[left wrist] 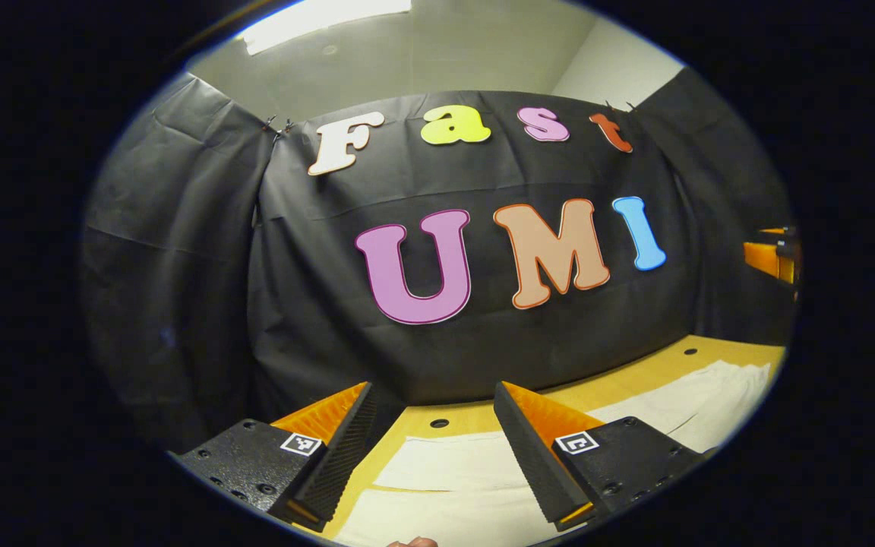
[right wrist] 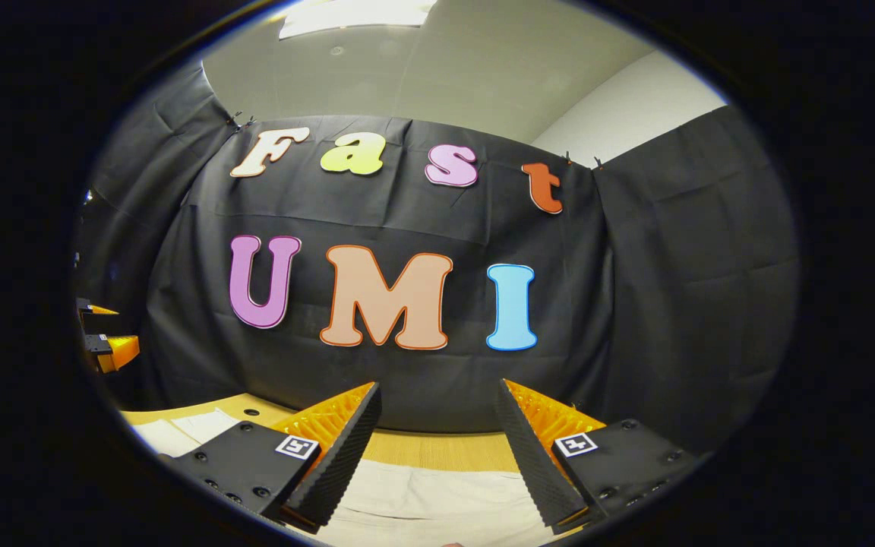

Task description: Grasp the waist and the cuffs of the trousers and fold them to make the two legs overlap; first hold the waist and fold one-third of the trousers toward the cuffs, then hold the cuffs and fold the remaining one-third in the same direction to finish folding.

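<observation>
left claw [left wrist: 432, 395] released, right claw [right wrist: 437, 391] released, both above white trousers [left wrist: 453, 463] on table [left wrist: 665, 365]

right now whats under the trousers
The pale trousers lie on a wooden table, whose bare top shows beyond the cloth and has small dark holes in it. What lies directly beneath the fabric is covered, so anything there cannot be seen.
</observation>
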### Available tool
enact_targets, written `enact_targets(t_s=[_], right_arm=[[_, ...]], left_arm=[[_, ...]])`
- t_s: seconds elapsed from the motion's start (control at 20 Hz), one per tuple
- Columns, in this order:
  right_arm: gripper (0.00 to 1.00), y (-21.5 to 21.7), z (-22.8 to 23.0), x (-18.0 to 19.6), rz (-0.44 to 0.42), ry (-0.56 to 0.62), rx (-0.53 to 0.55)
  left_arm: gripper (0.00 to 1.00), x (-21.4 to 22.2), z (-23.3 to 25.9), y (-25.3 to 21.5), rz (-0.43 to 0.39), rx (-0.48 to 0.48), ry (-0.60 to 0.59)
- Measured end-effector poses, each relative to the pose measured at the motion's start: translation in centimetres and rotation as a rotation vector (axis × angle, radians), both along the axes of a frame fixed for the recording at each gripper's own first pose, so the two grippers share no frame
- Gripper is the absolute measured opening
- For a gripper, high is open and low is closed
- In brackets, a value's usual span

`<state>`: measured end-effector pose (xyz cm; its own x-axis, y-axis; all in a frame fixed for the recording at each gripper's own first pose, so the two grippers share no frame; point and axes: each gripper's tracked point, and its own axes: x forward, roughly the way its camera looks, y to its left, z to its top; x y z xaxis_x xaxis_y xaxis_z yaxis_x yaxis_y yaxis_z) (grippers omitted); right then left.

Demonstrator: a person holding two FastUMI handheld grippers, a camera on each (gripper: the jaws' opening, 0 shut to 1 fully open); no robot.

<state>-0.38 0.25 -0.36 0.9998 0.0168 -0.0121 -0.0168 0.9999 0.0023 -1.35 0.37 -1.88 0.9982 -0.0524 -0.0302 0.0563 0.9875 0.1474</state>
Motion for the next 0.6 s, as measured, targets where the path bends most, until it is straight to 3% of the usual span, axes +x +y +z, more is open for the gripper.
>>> enact_targets(t_s=[0.3,0.35,0.4,0.6], right_arm=[[0.98,1.1,-0.8,0.0,0.027,0.009,0.003],[0.98,1.4,-1.0,-0.1,0.033,0.008,0.002],[0.98,1.5,-1.1,-0.1,0.036,0.009,-0.001],[0.97,1.6,-1.8,-0.3,0.042,0.02,-0.008]], left_arm=[[0.95,-1.6,-3.7,1.6,-0.088,0.235,0.074],[1.0,-2.1,-4.4,1.7,-0.108,0.273,0.088],[0.95,-2.5,-5.3,1.8,-0.131,0.309,0.104],[0.95,-4.4,-9.7,2.6,-0.218,0.465,0.197]])
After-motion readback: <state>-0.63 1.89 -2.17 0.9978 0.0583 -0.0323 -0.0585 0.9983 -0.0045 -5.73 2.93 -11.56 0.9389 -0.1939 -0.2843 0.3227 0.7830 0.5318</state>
